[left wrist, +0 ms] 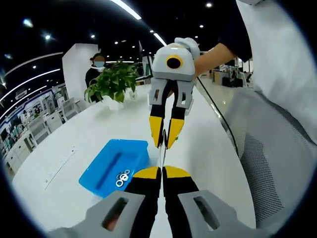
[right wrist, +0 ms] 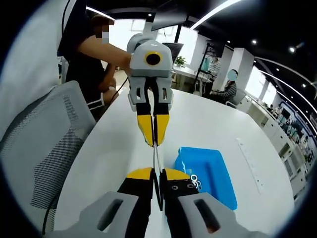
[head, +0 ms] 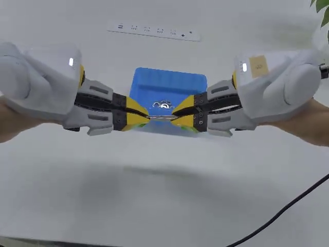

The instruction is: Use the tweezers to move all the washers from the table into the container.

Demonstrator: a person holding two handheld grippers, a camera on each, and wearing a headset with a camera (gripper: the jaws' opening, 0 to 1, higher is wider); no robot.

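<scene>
Left gripper point(head: 138, 116) and right gripper point(head: 184, 116) face tip to tip, level, both clamping the tweezers point(head: 162, 118).

The tweezers point(head: 162, 118) show as a thin, blurred sliver, both ends buried in the closed jaws of the left gripper point(head: 145, 117) and the right gripper point(head: 176, 118). Those 2 grippers cover the near wall of the container point(head: 169, 85). The washers point(head: 163, 105) inside blur together, too small to count. The cable point(head: 288, 207) runs off the head view's right and bottom edges.
</scene>
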